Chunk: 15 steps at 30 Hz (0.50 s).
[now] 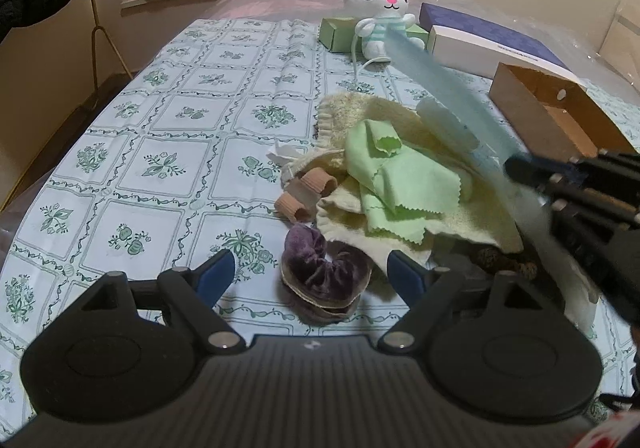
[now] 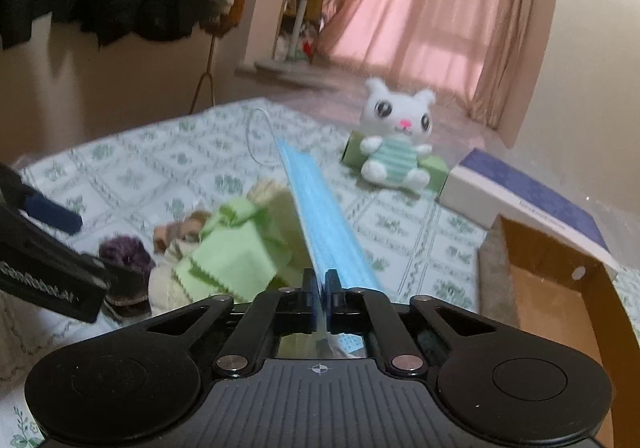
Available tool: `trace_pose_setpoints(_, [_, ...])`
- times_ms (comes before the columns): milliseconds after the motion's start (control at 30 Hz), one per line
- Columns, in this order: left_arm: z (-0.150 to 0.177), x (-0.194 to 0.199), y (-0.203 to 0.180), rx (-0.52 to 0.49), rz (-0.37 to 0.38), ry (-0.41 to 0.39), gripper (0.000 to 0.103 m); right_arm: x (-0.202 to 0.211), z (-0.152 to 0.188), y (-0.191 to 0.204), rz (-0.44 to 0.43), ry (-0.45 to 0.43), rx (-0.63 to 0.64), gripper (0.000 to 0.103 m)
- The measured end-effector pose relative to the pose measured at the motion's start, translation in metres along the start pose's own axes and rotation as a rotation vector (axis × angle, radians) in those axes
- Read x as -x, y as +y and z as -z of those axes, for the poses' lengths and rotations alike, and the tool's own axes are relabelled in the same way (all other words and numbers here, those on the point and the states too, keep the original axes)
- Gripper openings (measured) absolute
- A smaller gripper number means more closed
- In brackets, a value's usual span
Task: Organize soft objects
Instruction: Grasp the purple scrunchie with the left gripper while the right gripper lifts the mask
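A blue face mask [image 2: 320, 204] sticks out stiffly from my right gripper [image 2: 320, 284], which is shut on its end; the same mask [image 1: 436, 76] slants over the pile in the left wrist view, where the right gripper [image 1: 520, 170] reaches in from the right. The pile holds a green cloth [image 1: 404, 184], a cream towel [image 1: 404, 120], beige tubes [image 1: 308, 190] and a purple scrunchie [image 1: 320, 276]. My left gripper [image 1: 310, 276] stands open, its fingers either side of the scrunchie without pressing on it.
A white plush cat [image 1: 378, 8] sits on a green box [image 1: 336, 33] at the back. A white and blue box [image 1: 492, 40] and an open cardboard box [image 1: 556, 116] stand at the right. The patterned tablecloth [image 1: 160, 128] lies bare on the left.
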<state>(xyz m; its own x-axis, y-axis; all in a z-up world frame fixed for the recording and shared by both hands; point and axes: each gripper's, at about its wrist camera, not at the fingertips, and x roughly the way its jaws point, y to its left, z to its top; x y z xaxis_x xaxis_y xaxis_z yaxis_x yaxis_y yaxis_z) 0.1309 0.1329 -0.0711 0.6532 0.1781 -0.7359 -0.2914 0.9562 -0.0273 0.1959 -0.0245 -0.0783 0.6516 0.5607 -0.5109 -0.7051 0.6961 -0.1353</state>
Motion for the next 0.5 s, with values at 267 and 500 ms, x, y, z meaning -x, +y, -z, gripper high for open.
trace_pose_setpoints(267, [0.003, -0.007, 0.001, 0.007, 0.012, -0.01, 0.075, 0.038, -0.009, -0.029, 0.053, -0.113, -0.078, 0.0])
trace_pose_setpoints(500, [0.006, -0.014, 0.005, 0.025, 0.025, -0.01, 0.057, 0.081, -0.011, -0.066, 0.118, -0.133, -0.187, 0.0])
